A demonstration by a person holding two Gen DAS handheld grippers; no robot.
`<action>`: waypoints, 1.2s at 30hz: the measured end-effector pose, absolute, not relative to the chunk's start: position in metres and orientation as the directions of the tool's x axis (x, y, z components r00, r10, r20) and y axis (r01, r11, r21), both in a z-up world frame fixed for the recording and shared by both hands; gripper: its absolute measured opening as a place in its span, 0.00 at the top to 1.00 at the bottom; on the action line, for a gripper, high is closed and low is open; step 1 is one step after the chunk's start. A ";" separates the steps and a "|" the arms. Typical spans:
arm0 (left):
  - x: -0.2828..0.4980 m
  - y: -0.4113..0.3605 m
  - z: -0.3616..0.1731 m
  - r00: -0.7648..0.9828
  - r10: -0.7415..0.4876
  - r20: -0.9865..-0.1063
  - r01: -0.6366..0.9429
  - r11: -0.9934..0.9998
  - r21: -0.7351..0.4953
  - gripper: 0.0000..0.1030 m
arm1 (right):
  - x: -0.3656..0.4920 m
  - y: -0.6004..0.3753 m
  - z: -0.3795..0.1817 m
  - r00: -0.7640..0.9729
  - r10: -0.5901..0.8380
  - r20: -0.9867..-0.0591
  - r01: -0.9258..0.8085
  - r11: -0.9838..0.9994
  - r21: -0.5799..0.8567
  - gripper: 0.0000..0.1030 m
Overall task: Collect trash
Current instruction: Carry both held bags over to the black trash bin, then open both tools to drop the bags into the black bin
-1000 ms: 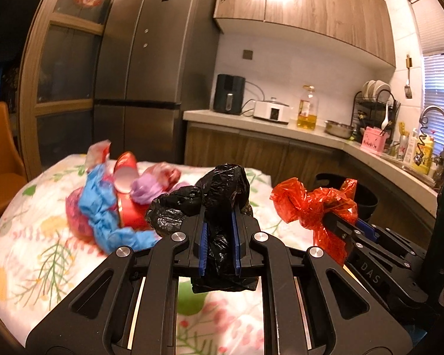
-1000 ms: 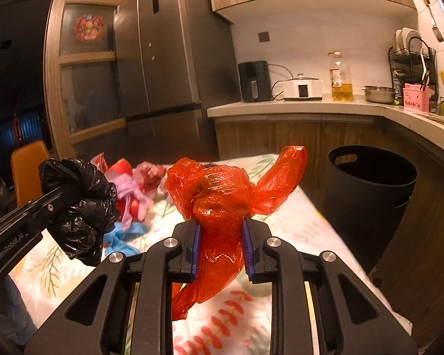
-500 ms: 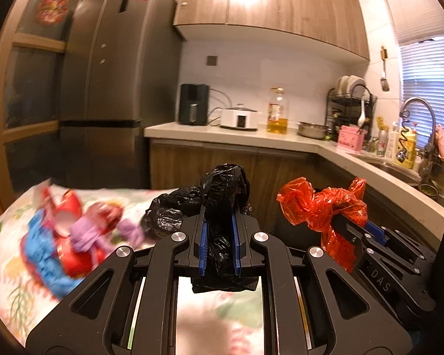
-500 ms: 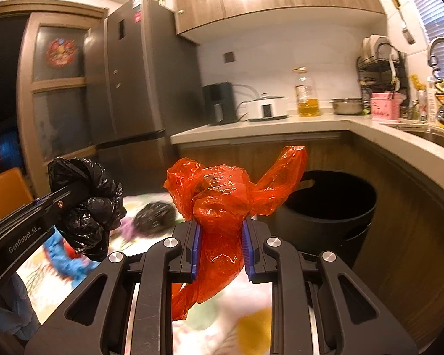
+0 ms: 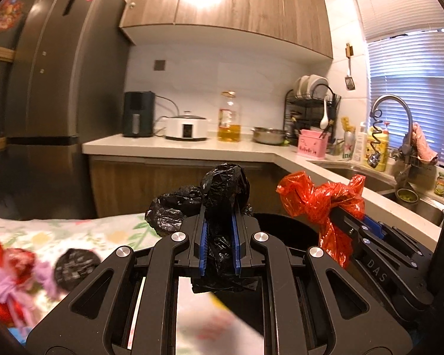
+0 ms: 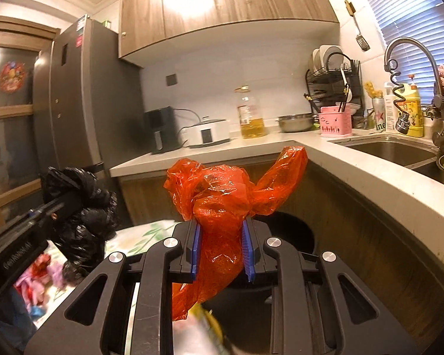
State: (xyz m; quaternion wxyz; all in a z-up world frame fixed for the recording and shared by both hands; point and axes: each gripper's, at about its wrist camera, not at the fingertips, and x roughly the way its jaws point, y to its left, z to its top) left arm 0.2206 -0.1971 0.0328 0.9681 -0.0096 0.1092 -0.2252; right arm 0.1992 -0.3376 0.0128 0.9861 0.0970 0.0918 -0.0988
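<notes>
The left gripper (image 5: 219,244) is clamped on a crumpled black plastic bag (image 5: 225,189), which bulges above the blue pads and hangs a little below them. The right gripper (image 6: 222,250) is clamped on a crumpled red plastic bag (image 6: 222,204), one loose ear sticking out toward 2 o'clock and a tail drooping toward 7 o'clock.

Both bags look light, soft and springy; thin film like this is probably slippery, so the bunched middle, where each is pinched now, seems the safest hold. Loose ears may cling to the pads on release.

The black trash bin (image 6: 296,230) sits just beyond the red bag, against the counter cabinet (image 6: 370,236); in the left view only a sliver of its rim (image 5: 281,217) shows at 3 o'clock of the black bag.

The left view alone shows the floral tablecloth (image 5: 74,227) at 9 o'clock with more trash waiting: another black wad (image 5: 74,269) and blurred red and purple scraps (image 5: 11,269). The right view shows the sink (image 6: 390,151) more fully.
</notes>
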 end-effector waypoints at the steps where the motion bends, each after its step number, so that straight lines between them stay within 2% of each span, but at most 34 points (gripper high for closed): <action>1: 0.230 -0.205 0.030 0.870 -0.445 -0.214 0.441 0.895 -0.068 0.88 | 0.204 -0.343 0.012 0.963 -0.179 -0.202 0.216 0.960 0.176 0.77; 12: 0.283 -0.244 0.005 0.822 -0.509 -0.256 0.498 0.860 -0.110 0.88 | 0.244 -0.368 0.002 0.955 -0.185 -0.232 0.227 0.959 0.172 0.76; 30: 0.321 -0.275 -0.020 0.763 -0.585 -0.275 0.556 0.811 -0.183 0.87 | 0.270 -0.392 -0.010 0.949 -0.195 -0.247 0.246 0.950 0.195 0.72; 36: 0.331 -0.275 -0.028 0.751 -0.590 -0.296 0.554 0.807 -0.205 0.81 | 0.278 -0.398 -0.015 0.947 -0.190 -0.260 0.247 0.947 0.206 0.69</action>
